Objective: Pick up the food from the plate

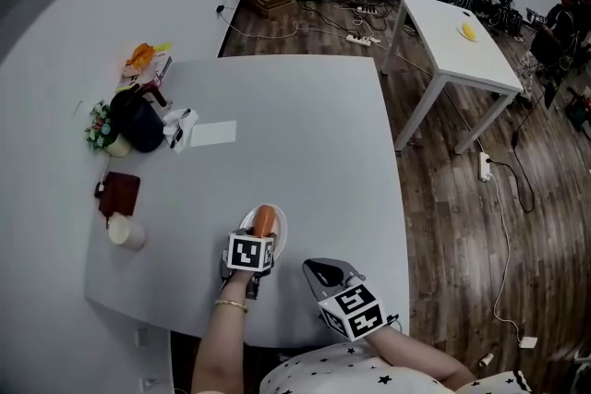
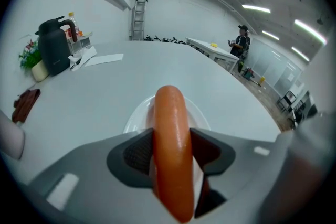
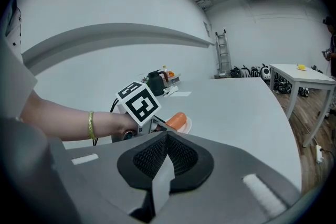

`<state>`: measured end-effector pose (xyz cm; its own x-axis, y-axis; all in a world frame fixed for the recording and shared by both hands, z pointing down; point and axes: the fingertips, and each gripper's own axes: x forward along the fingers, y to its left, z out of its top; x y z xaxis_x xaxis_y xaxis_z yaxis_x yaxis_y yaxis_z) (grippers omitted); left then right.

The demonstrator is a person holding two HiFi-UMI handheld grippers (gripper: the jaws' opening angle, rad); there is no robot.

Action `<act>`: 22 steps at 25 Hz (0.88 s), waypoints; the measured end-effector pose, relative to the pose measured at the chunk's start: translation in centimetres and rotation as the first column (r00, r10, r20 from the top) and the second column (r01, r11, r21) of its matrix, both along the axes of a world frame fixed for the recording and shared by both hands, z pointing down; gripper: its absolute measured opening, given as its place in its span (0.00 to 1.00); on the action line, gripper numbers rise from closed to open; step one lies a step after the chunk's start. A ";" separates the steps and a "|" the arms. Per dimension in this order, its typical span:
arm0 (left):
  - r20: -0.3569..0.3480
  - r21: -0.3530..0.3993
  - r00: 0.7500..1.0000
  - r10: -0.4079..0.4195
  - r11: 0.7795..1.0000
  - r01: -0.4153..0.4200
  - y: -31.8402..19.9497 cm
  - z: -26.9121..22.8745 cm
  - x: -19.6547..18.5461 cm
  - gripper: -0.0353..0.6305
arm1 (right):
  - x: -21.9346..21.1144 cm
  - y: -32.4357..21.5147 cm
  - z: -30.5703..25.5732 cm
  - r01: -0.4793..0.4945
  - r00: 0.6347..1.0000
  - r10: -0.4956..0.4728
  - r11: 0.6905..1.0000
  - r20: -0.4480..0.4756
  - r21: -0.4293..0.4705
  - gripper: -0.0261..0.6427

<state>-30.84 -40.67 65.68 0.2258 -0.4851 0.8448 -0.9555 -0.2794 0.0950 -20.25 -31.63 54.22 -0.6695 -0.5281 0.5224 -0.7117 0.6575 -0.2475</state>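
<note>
An orange sausage (image 1: 264, 220) lies on a small white plate (image 1: 281, 233) near the front edge of the grey table (image 1: 314, 134). My left gripper (image 1: 259, 240) reaches down over the plate's near side. In the left gripper view the sausage (image 2: 170, 128) runs lengthwise between the jaws, and both pads (image 2: 137, 155) touch its sides; the plate (image 2: 135, 119) shows beneath. My right gripper (image 1: 322, 271) hovers to the plate's right, its jaws shut with nothing between them (image 3: 167, 153). From the right gripper view I see the left gripper's marker cube (image 3: 138, 104) and the sausage (image 3: 177, 120) beyond it.
At the table's left stand a black kettle (image 1: 138, 120), a flower pot (image 1: 100, 130), a brown wallet (image 1: 120, 192) and a cup (image 1: 126, 232). A white sheet (image 1: 211, 133) lies beside the kettle. A white side table (image 1: 457, 37) and floor cables are to the right.
</note>
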 end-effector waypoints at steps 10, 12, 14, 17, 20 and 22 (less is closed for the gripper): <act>-0.155 0.251 0.985 -0.082 0.961 0.119 2.1 -6.7 2.0 0.38 | 1.1 0.5 -0.9 0.008 1.000 -0.008 1.000 0.003 0.030 0.03; -0.198 0.307 0.976 -0.094 0.939 0.153 3.4 -9.1 2.7 0.38 | 1.3 0.3 -1.1 0.005 1.000 -0.005 0.999 0.008 0.041 0.04; -0.237 0.348 0.965 -0.112 0.918 0.192 4.8 -11.1 3.3 0.38 | 1.5 0.1 -1.4 0.002 1.000 -0.003 0.999 0.016 0.049 0.04; -0.282 0.404 0.950 -0.133 0.882 0.244 6.7 -13.7 4.2 0.38 | 1.8 -0.3 -1.8 0.003 1.000 -0.004 0.998 0.024 0.066 0.04; -0.295 0.457 0.944 -0.146 0.846 0.273 8.5 -15.5 5.2 0.38 | 2.4 -0.3 -2.2 0.000 1.000 -0.002 0.997 0.031 0.081 0.04; -0.289 0.491 0.945 -0.150 0.825 0.281 9.5 -16.2 5.7 0.38 | 2.8 -0.3 -2.6 -0.003 0.999 -0.001 0.996 0.036 0.093 0.04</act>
<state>-25.10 -31.13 49.46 0.2168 -0.8947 0.3906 -0.9661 -0.1392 0.2174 -17.48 -31.88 51.66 -0.6862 -0.5740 0.4468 -0.7042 0.6780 -0.2106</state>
